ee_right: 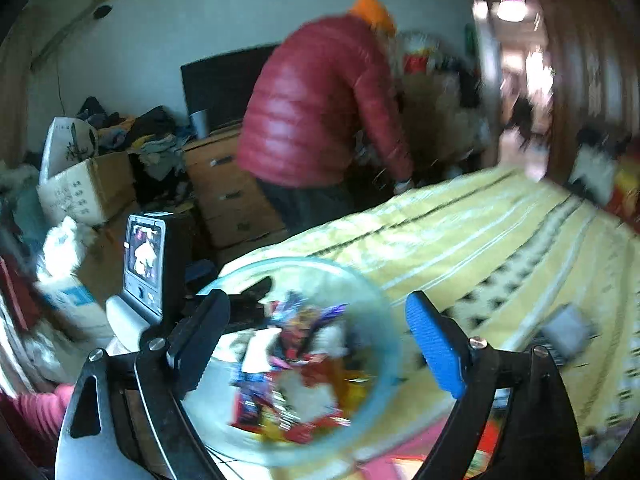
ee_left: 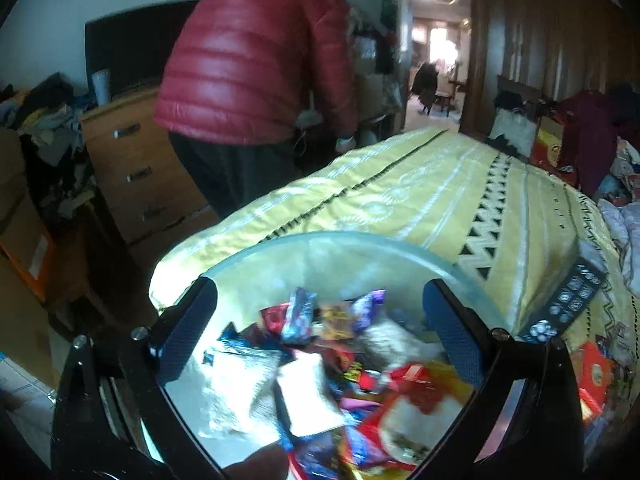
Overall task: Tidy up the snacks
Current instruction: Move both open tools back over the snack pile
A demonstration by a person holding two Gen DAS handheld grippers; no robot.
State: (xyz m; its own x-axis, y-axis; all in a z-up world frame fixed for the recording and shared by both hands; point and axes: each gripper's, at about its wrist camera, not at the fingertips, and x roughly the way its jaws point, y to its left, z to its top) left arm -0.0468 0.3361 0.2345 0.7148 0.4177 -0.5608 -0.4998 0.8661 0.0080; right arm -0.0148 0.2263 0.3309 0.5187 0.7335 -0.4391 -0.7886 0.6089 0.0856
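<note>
- Left wrist view: snack packets [ee_left: 320, 364] fill a clear glass bowl [ee_left: 320, 240] that sits at the near end of a bed, on a yellow patterned bedspread [ee_left: 420, 192]; we see white, red, blue and purple wrappers heaped together, several blurred.
- Our left gripper [ee_left: 320, 336] hangs over the heap with its jaws spread wide and nothing between them.
- Right wrist view: the same bowl [ee_right: 394, 344] appears blurred, the snack packets [ee_right: 296, 376] piled inside it; our right gripper [ee_right: 320, 352] also stands wide open over it, holding nothing.
- Just left of the bowl we see the other gripper's camera unit [ee_right: 146, 260], its small screen lit.
- A dark remote control [ee_left: 564, 300] lies on the bedspread to the bowl's right.
- Beyond the bed, a person in a red puffer jacket [ee_left: 256, 60] bends forward beside a wooden dresser [ee_left: 136, 176].
</note>
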